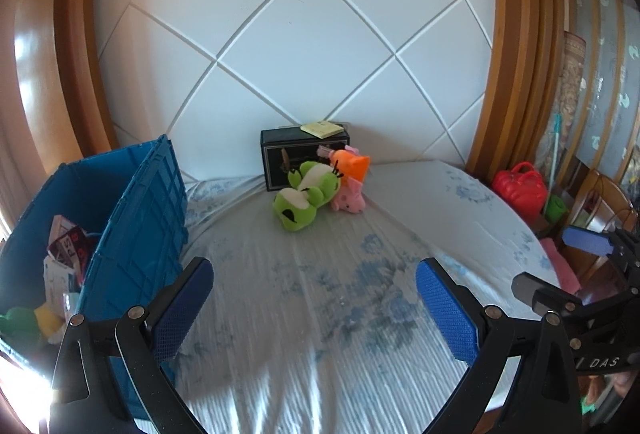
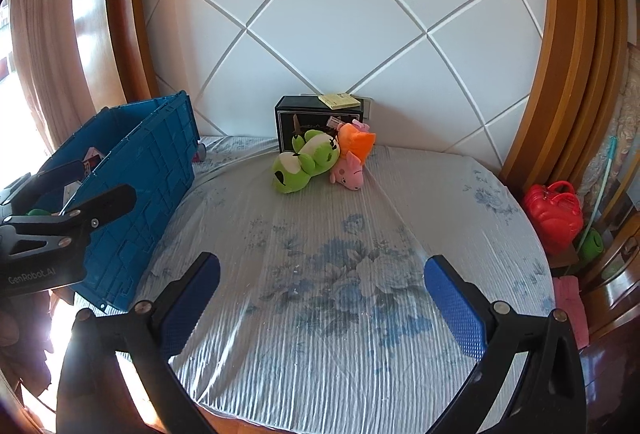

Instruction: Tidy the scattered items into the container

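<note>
Far left of the black box (image 2: 318,123): blue crate (image 2: 136,169), open-topped, already partly filled with cards and a green-and-yellow soft thing. Beside the crate, over its near end: left gripper (image 1: 314,308), fingers spread wide, nothing between them. Straight against the box front: green frog toy (image 2: 304,163), lying on its side. Touching the frog's right side: pink pig toy (image 2: 348,173), with an orange plush (image 2: 356,141) leaning above it. On top of the box: yellow notepad (image 2: 339,100). Well short of the box, above the flowered bedsheet (image 2: 340,274): right gripper (image 2: 322,300), likewise held apart and empty. Seemingly between pickups, reach phase. Next, probably: forward toward the box, fingers around the frog, then across to the crate.
</note>
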`<state>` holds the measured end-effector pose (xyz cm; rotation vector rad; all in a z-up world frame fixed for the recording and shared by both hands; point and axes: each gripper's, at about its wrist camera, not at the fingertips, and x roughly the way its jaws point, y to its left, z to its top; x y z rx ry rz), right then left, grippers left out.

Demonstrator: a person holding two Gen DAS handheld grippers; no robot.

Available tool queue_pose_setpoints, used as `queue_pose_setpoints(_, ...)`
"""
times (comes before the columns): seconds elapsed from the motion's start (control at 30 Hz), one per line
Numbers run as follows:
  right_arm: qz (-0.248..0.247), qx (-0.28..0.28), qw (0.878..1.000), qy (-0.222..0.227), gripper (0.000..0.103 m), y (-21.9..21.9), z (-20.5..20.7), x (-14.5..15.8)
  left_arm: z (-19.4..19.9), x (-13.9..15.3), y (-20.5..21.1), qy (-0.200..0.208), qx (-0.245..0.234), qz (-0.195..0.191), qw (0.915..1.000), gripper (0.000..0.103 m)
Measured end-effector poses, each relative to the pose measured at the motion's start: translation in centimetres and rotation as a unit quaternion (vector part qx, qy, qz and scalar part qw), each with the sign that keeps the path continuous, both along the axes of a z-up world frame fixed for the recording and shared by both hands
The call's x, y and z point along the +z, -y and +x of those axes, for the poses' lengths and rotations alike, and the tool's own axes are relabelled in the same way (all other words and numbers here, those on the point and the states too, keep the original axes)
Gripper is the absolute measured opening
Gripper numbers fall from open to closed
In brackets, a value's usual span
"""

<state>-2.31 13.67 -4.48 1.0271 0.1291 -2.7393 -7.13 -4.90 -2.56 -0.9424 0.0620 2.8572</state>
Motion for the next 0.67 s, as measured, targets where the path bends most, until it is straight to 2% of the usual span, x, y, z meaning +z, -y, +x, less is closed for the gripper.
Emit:
queue_pose_setpoints(0.27, 0.006, -0.011, 1.000, 0.003, 0.103, 2.8, 6.5, -0.3, 4.4, -0.6, 3.2, 0.027, 0.016, 0.007, 0.9995, 0.102)
queue_pose_setpoints(0.37, 0.007, -0.014, 1.000, -0.002, 0.103, 3.2, 8.1, 0.1, 5.6, -0.6, 3.7, 0.035, 0.005, 0.018, 0.9992, 0.102)
queue_pose_setpoints(0.47, 0.008, -0.019, 1.000, -0.009, 0.103, 3.2, 9.2, 0.4, 7.1, -0.1, 3.6, 0.013, 0.006, 0.002, 0.9999, 0.102)
queue_pose_setpoints(0.57, 0.008, -0.023, 1.000, -0.014, 0.103, 2.9, 9.9, 0.5, 8.3, 0.8, 3.2, -0.024, 0.029, -0.018, 0.9991, 0.102)
queue_pose_setpoints(0.67, 0.004, -0.024, 1.000, -0.012, 0.103, 2.3, 10.2, 0.4, 8.8, 1.2, 3.2, -0.029, 0.041, -0.019, 0.9985, 0.102)
